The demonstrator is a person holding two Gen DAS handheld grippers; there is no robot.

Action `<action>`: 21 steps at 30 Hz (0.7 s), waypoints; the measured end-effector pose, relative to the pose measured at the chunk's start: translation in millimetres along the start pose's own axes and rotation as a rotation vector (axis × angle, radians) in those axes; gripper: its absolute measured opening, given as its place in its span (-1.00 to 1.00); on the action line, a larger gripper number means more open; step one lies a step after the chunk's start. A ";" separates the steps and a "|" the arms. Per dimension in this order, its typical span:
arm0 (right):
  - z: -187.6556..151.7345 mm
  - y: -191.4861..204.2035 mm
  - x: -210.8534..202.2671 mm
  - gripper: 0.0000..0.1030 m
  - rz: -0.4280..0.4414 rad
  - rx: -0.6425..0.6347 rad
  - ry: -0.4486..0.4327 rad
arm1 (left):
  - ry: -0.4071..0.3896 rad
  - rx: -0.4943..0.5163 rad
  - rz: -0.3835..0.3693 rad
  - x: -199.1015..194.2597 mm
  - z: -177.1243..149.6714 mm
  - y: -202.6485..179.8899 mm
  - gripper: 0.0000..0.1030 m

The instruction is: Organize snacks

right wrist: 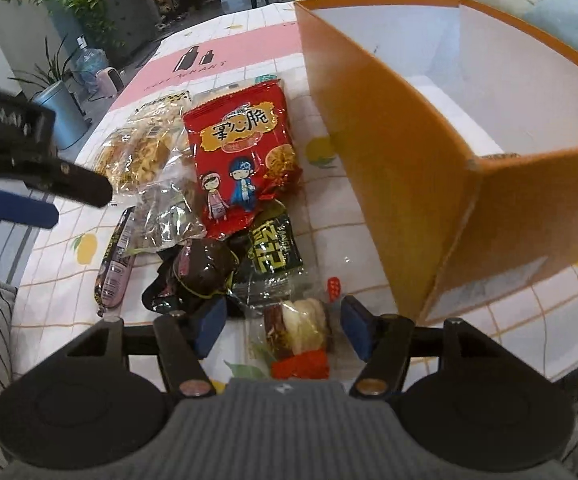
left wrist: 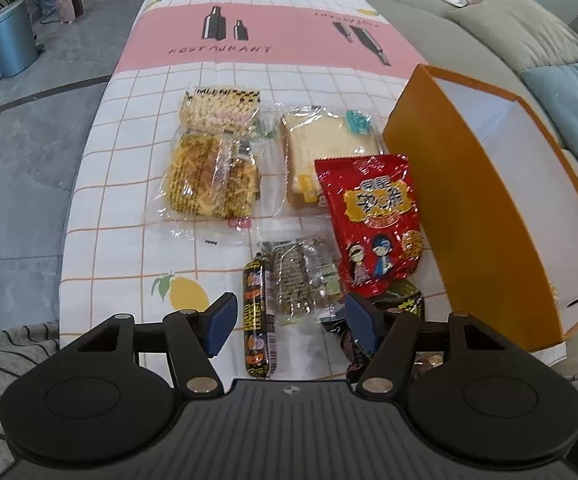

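Note:
Snacks lie on a checked tablecloth [left wrist: 129, 208] beside an empty orange box [left wrist: 501, 200] with white inside walls, also in the right wrist view [right wrist: 401, 152]. A red snack bag [left wrist: 373, 220] [right wrist: 241, 152] leans near the box. A sausage stick [left wrist: 259, 316] [right wrist: 115, 260] and a clear seaweed pack [left wrist: 301, 276] lie between my left gripper's [left wrist: 291, 326] open jaws, apart from them. My right gripper [right wrist: 281, 328] is open over a clear-wrapped sandwich snack [right wrist: 301, 332], not closed on it. A dark brown wrapped snack [right wrist: 201, 268] and a black-green packet [right wrist: 275, 244] lie just ahead.
Noodle cakes [left wrist: 213, 176], a puffed snack pack [left wrist: 221, 110] and sliced bread [left wrist: 329, 152] lie farther back. A grey sofa with cushions [left wrist: 521, 28] runs along the right. A blue bin [left wrist: 11, 40] stands on the floor at left. My left gripper shows in the right wrist view [right wrist: 29, 184].

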State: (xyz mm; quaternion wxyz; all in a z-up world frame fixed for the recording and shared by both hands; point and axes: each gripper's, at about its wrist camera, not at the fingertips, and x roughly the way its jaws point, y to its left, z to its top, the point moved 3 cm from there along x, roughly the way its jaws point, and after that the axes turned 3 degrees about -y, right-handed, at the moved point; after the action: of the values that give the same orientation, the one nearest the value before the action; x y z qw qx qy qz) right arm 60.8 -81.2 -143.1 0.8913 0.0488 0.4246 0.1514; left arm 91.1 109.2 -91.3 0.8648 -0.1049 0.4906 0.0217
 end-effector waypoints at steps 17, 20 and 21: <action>-1.3 -17.5 -13.7 0.06 -0.009 0.087 0.064 | -0.049 0.245 -0.106 -4.5 -9.2 -34.1 0.44; -1.1 -25.0 -15.7 0.06 -0.009 0.128 0.091 | -0.034 0.342 -0.135 -0.7 -19.3 -46.7 0.44; -0.9 -28.0 -16.6 0.06 -0.008 0.143 0.098 | -0.036 0.371 -0.120 1.5 -22.7 -51.7 0.44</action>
State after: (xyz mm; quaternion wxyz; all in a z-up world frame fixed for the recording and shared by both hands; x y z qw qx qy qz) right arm 56.7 -113.0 -137.4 0.8642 0.1029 0.4778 0.1192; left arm 80.0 54.0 -95.6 0.8776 0.0278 0.4636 -0.1191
